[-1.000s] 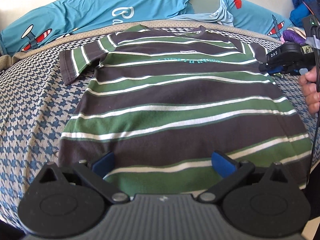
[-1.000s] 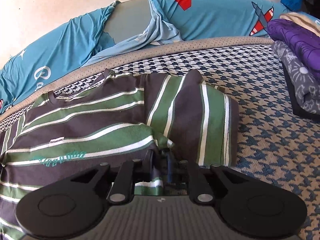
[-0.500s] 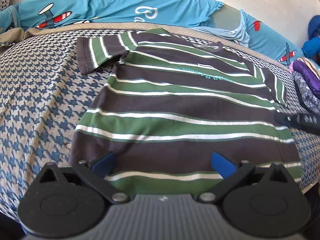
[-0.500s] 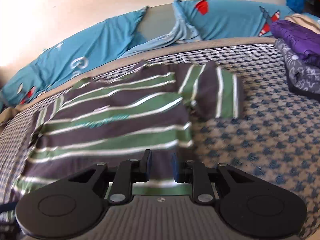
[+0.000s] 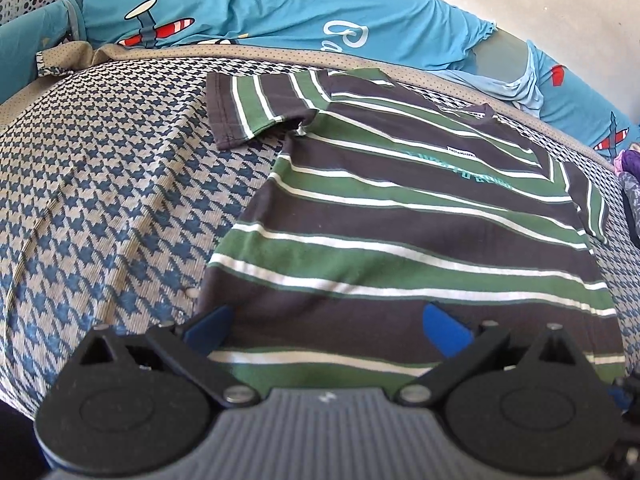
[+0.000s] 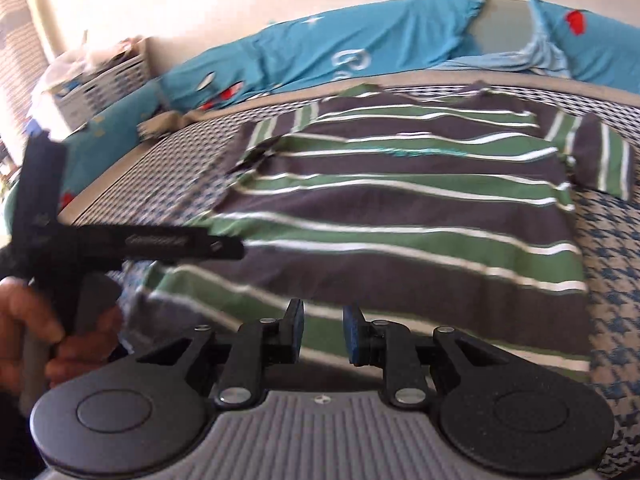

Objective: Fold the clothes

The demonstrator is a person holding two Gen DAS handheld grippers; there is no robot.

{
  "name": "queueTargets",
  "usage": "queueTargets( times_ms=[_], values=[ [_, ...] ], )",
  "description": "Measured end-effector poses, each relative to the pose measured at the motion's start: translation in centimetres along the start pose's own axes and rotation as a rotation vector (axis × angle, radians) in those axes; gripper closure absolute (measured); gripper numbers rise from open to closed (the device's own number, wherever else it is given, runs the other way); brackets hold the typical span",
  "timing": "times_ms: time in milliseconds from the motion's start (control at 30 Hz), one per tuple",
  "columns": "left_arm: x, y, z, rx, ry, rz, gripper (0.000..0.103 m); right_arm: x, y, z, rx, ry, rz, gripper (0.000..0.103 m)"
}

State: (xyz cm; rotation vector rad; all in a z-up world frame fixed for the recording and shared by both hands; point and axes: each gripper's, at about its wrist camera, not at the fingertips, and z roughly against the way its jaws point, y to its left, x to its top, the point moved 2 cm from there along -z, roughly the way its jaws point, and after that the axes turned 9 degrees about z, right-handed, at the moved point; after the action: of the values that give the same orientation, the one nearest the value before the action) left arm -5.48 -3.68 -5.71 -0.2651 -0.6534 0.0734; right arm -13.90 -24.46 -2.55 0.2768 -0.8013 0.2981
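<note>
So the shirt (image 5: 400, 216) is lying flat on the bed (image 5: 104, 208), front up, hem nearest both tongs and collar at the far end. Left tongs (image 5: 326, 326) are spread wide, blue pads out to either side, hovering over the hem with nothing between them. Right tongs (image 6: 323, 330) have a narrow gap between the pads, nothing pinched, also over the hem area. In the right view the left tongs show up off to the left, side-on and blurry, held in the left hand (image 6: 36, 332) over the shirt's bottom corner, which looks a bit rumpled. Far sleeve on the right side sits folded in on the shirt, the left sleeve sticks out flat. Blue pillows (image 5: 280, 12) run along the far edge of the bed, beyond the collar
</note>
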Motion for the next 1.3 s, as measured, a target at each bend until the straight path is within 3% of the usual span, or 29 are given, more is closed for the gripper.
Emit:
queueTargets(
  times_ms=[333,533,733,967,1100,1167,1300],
  values=[
    [0.0,0.4,0.2,-0.011,0.002,0.021,0.0,-0.9,5.5,-0.7,0.165,0.053,0.198,0.082],
    [0.2,0.8,0.5,-0.019,-0.002,0.035,0.0,-2.0,8.8,-1.8,0.07,0.06,0.47,0.082],
    [0.2,1.2,0.7,-0.02,-0.005,0.038,0.0,-3.4,10.9,-3.1,-0.02,0.056,0.737,0.076],
    [0.4,1.5,1.2,-0.028,-0.015,0.047,0.0,-4.7,11.5,-5.7,-0.143,0.063,0.894,0.077],
    [0.6,1.9,1.5,-0.017,-0.03,0.056,0.0,-4.0,11.0,-5.8,-0.121,0.064,0.844,0.089],
    [0.7,2.3,1.4,-0.001,-0.03,0.069,0.0,-2.6,9.6,-5.7,-0.06,0.09,0.686,0.092],
    [0.8,2.9,1.4,-0.003,-0.026,0.106,0.0,0.6,4.3,-6.2,0.112,0.153,0.211,0.096]
  ],
)
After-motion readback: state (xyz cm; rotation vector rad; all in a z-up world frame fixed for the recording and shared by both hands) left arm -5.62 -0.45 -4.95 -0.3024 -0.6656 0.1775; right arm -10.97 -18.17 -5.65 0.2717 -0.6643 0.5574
